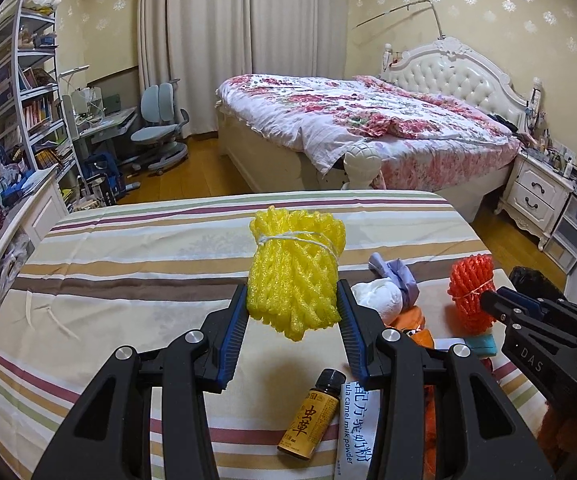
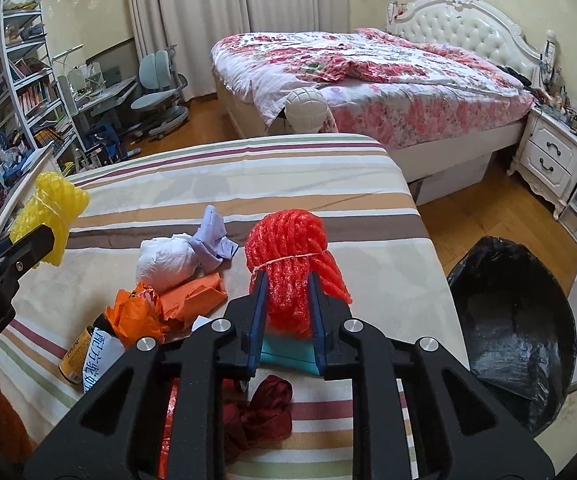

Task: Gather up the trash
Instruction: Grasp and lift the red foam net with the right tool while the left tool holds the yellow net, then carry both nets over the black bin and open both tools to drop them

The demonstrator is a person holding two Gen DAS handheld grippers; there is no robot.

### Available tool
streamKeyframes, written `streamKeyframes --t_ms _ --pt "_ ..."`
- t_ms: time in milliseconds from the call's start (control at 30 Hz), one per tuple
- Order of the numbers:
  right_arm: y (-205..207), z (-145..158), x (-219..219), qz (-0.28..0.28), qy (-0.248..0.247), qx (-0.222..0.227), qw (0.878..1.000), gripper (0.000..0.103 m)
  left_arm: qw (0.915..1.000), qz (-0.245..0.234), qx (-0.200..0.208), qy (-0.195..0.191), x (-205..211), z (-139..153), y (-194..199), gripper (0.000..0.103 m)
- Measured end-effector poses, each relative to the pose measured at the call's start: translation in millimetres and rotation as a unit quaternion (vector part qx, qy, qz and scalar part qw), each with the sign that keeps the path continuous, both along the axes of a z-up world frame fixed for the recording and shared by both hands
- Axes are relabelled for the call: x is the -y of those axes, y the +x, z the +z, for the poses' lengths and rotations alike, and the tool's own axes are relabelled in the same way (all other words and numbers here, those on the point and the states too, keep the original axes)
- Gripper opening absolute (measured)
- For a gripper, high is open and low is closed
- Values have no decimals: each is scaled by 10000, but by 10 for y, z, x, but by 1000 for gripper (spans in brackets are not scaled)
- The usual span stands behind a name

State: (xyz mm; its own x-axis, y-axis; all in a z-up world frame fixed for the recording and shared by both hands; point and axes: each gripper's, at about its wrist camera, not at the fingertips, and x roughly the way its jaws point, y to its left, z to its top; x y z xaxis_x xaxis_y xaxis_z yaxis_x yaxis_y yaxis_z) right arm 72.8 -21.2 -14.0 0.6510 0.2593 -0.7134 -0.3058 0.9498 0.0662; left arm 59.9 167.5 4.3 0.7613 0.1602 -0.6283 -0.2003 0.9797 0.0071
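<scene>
The left gripper (image 1: 293, 312) holds the yellow foam net (image 1: 294, 270) tight between its pads. The net stands up tall, lifted above the striped table (image 1: 128, 264). In the middle the loose trash lies on the cloth: a small bottle (image 1: 311, 416), a white wad (image 2: 166, 258) and orange paper (image 2: 160, 308). The right gripper (image 2: 287, 300) is squeezed shut on the red foam net (image 2: 290, 264), which also points up. The black bin bag (image 2: 516, 320) gapes just past the table's right edge. So I think the right hand is nearer and should drop first.
</scene>
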Motion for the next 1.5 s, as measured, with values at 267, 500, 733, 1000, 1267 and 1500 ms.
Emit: streamKeyframes --t_ms 267,500,733,1000,1267,1500 --pt "100 -89 -62 -4 -106 -61 9999 53 9996 212 -211 -10 -149 -193 -28 44" --pt "237 -215 -151 53 -253 -252 9993 58 9989 314 -351 -66 -291 -307 -28 44" --pt "280 -342 -169 98 -225 -543 9982 31 9990 299 -329 -72 -290 -330 -43 44" --pt "211 -295 -173 83 -207 -444 9988 24 9991 264 -321 -89 -255 -335 -38 44" --pt "81 -118 -9 -56 -83 -194 9998 23 9998 143 -147 -33 -123 -249 -86 44" --pt "-124 80 309 -322 -62 101 9994 23 9999 -153 57 -32 162 -126 -127 43"
